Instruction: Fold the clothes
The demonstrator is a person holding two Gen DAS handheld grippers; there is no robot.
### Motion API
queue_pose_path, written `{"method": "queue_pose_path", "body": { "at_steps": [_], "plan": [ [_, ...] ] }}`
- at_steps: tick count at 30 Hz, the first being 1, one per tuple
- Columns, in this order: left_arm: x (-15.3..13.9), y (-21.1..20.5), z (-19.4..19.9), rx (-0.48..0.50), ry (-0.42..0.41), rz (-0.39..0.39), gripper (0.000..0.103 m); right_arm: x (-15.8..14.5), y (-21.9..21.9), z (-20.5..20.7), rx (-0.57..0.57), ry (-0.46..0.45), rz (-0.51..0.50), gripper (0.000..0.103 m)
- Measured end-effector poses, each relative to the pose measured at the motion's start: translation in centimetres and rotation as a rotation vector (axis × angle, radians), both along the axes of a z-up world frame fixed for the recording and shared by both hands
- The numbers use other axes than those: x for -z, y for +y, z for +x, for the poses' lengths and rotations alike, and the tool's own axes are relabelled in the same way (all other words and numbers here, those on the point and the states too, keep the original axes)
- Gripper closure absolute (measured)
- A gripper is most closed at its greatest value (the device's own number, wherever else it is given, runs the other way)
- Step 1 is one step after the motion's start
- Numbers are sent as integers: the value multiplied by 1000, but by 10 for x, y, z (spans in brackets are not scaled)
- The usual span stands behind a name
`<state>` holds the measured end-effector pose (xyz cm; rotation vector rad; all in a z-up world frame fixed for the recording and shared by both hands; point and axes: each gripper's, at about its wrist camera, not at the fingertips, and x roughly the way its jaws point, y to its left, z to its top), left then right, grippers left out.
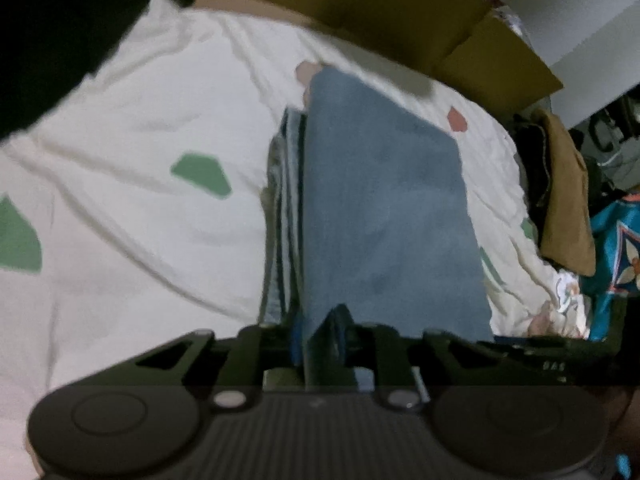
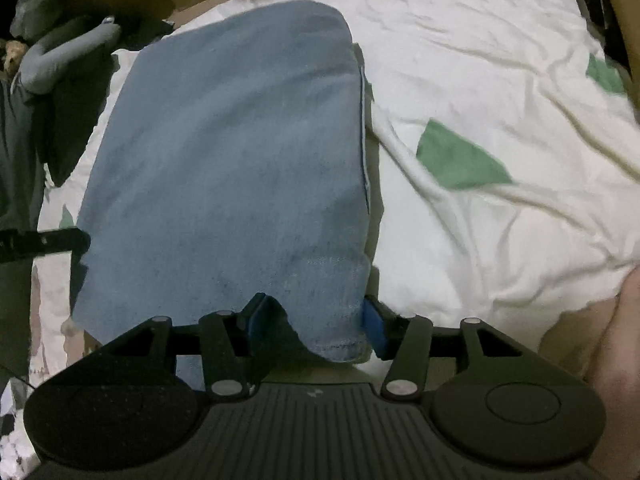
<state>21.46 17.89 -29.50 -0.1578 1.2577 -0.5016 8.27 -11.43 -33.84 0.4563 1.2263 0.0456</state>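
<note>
We read no labels or writing. One blue cloth (image 1: 380, 200) lay folded on the white sheet (image 1: 140, 120). Left gripper (image 1: 320, 344) was pinched narrow on its near edge; right gripper (image 2: 316, 328) clamped the thicker corner. Two grippers, one cloth.

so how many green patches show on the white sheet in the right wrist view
3: one green patch right of the blue cloth, one near the right edge, a sliver at the cloth's left; others may be hidden.
</note>
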Motion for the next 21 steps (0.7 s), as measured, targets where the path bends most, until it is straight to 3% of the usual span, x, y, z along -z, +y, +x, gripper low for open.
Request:
{"method": "queue_pose_path", "body": {
  "at_steps": [6,8,16,21],
  "plan": [
    [-13,-14,33,10,-80,33,56,-9,-25,40,87,-71,-8,49],
    [-14,-22,41,12,-97,29,47,-10,-28,50,100,-93,-15,44],
    [5,-51,64,1,-135,39,46,-2,-17,90,24,-129,-13,44],
    [26,-54,61,-41,-120,42,55,1,-13,92,2,-129,-25,52]
  ]
}}
